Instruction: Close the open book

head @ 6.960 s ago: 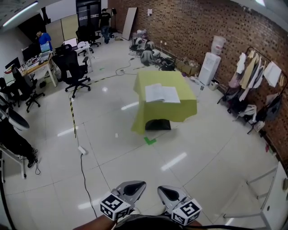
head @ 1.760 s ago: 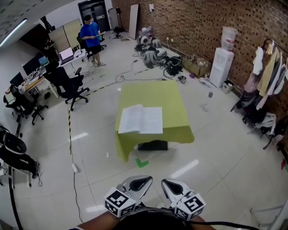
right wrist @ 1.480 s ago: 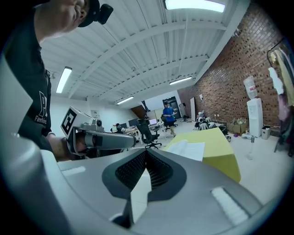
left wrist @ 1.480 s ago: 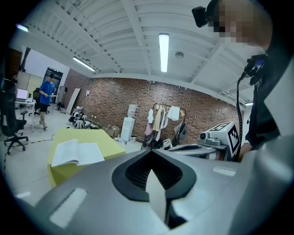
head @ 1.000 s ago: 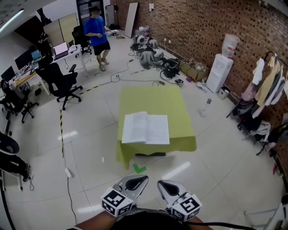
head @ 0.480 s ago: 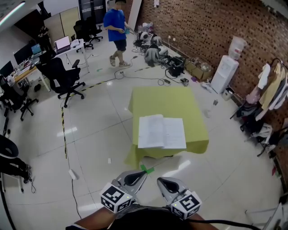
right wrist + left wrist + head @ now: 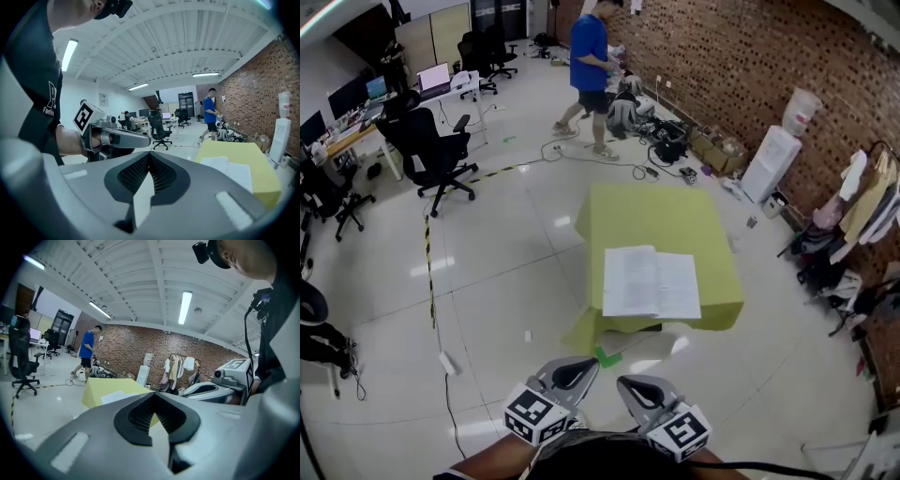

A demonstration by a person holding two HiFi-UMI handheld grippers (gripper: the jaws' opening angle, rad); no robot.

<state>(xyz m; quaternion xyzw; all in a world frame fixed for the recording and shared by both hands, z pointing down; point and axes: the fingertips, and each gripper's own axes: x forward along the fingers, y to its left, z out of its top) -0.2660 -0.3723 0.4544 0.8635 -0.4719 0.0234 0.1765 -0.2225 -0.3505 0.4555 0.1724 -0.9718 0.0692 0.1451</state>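
The white open book (image 7: 652,281) lies near the front edge of the yellow-green clothed tabletop (image 7: 652,211), well ahead of the left tongs (image 7: 572,372) and right tongs (image 7: 637,389) — spine pointing away. Both are closed on nothing, the right slightly nearer.

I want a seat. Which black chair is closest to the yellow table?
The black chair by the striped floor tape; the rest stand farther off.
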